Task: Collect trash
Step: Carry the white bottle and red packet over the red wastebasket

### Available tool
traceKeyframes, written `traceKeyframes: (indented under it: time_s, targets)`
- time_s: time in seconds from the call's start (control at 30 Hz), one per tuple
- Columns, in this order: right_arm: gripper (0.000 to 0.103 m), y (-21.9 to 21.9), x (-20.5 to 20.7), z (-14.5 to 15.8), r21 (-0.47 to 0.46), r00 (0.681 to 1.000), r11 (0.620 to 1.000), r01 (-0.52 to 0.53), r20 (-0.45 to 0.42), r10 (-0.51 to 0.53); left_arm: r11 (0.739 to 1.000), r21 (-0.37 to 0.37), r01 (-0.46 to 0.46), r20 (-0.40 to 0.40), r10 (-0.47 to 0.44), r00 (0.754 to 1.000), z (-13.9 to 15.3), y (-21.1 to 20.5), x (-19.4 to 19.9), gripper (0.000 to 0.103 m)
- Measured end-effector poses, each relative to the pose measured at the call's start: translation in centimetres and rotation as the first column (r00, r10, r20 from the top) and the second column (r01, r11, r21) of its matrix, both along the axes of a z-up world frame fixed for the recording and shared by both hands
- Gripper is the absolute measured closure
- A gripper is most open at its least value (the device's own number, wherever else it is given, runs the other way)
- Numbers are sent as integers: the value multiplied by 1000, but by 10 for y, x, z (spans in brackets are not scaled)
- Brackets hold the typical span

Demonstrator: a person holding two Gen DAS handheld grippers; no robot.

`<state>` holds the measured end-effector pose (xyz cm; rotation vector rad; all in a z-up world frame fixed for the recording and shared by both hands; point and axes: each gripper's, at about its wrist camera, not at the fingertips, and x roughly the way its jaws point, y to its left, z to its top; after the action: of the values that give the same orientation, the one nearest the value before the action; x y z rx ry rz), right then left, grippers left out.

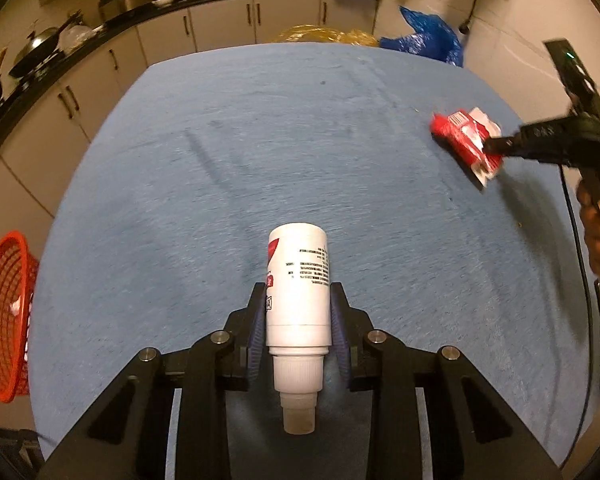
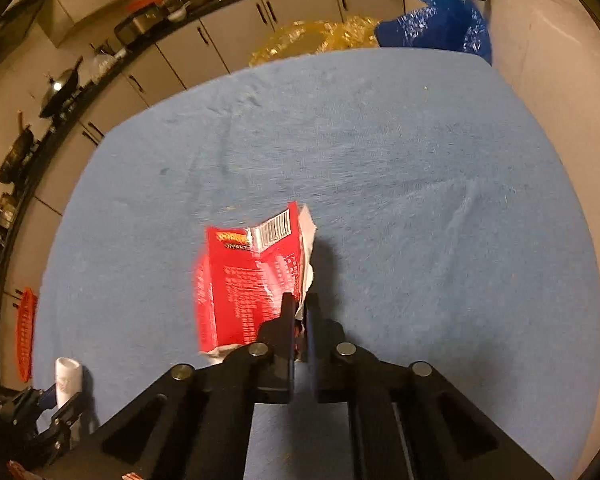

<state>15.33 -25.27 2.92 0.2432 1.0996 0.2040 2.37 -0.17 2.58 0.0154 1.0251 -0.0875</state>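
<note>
Lighting: we note dim, warm yellowish indoor light from overhead. Shadows: dark and soft on the blue cloth (image 1: 260, 140). Blur: we see motion smear on the red carton (image 2: 248, 280). Distortion: strong fisheye bending, black vignette at the corners in both views.

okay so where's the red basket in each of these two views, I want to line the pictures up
Left wrist view: the red basket sits at the far left edge, beside the blue cloth-covered table.
Right wrist view: it shows as a thin red sliver at the far left edge, beyond the table's left side.
Shared landmark: the blue plastic bag behind the table's far right corner.
</note>
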Motion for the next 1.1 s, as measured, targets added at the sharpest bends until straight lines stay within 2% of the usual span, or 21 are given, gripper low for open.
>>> traceKeyframes:
  time_s: [0.2,0.5,0.73,1.1]
  targets:
    - [99,37,-59,28,16,998,999,-40,58,39,999,-39,-3,30,4,1000,12,14,-17,74]
    - [99,100,-120,40,45,994,995,-93,56,90,998,-56,17,54,-14,998,24,33,-35,74]
    - [98,146,-152,48,44,991,992,-119,58,117,998,-58,13,92,-8,996,43,67,-62,74]
    - [98,203,-182,65,41,986,988,-148,80,145,999,-51,9,139,-1,990,68,116,-97,74]
